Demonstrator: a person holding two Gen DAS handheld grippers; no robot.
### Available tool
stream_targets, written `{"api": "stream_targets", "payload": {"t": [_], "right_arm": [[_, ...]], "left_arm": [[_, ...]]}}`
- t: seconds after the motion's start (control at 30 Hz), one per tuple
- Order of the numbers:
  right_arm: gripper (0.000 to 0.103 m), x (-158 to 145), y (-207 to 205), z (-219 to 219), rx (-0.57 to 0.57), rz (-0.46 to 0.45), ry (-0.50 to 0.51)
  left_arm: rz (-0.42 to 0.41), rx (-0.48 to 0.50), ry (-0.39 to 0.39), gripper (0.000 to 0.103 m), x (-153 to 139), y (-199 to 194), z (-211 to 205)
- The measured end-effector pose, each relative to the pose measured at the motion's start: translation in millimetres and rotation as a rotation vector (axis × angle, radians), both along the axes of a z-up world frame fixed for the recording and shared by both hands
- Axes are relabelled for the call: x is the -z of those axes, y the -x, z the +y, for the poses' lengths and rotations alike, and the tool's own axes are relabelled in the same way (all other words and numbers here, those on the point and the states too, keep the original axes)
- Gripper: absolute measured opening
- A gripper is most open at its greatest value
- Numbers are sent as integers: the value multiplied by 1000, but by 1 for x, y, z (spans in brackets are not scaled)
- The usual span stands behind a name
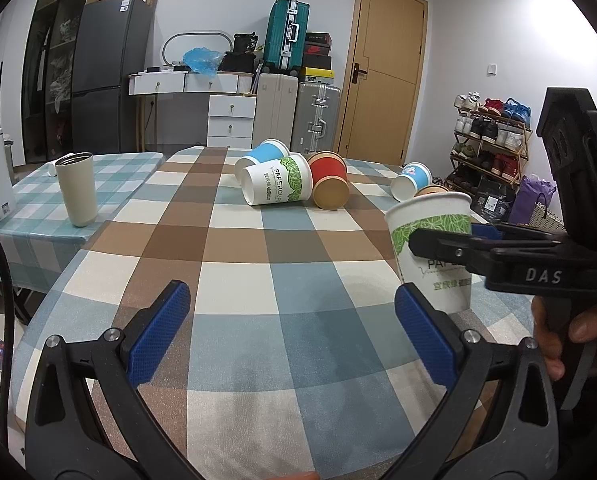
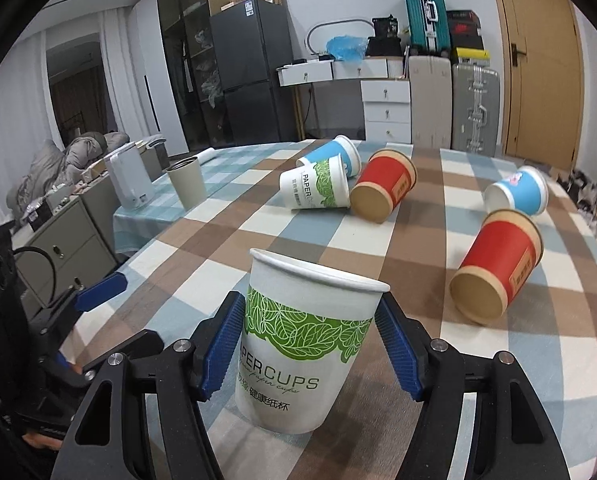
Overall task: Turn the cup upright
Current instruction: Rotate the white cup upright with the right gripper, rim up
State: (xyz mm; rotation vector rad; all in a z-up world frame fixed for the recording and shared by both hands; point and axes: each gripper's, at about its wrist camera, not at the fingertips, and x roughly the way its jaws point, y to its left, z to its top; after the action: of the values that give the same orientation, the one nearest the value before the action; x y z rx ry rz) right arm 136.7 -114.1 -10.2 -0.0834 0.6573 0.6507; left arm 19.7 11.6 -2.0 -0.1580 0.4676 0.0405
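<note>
Seemingly idle, the left gripper (image 1: 292, 332) hangs with jaws spread wide over the checked tablecloth (image 1: 238, 280), nothing between them; the white paper cup (image 1: 432, 254) stands just to its right, pinched by the other tool. From the right wrist, the right gripper (image 2: 310, 350) clasps that cup (image 2: 310, 344) by its sides, mouth up, base seemingly on the cloth though slightly tilted. Releasing well likely means levelling it first, then spreading the pads (image 2: 222, 350) evenly so neither drags it over.

The right gripper (image 2: 310, 348) clamps an upright white paper cup (image 2: 306, 344) at lower centre, standing on the checked tablecloth (image 2: 226, 232).
</note>
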Motion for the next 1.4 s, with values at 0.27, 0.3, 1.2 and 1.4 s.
{"api": "stream_targets", "payload": {"t": [0.27, 0.3, 1.2, 1.4], "right_arm": [[68, 4, 1, 20, 3, -49, 51], [68, 5, 0, 22, 2, -49, 57], [63, 17, 35, 5, -105, -46, 89], [63, 20, 32, 11, -55, -91, 109]], "left_arm": [[0, 0, -2, 102, 0, 0, 0], [1, 1, -2, 102, 0, 0, 0], [1, -1, 1, 102, 2, 0, 2], [0, -2, 1, 102, 3, 0, 2]]}}
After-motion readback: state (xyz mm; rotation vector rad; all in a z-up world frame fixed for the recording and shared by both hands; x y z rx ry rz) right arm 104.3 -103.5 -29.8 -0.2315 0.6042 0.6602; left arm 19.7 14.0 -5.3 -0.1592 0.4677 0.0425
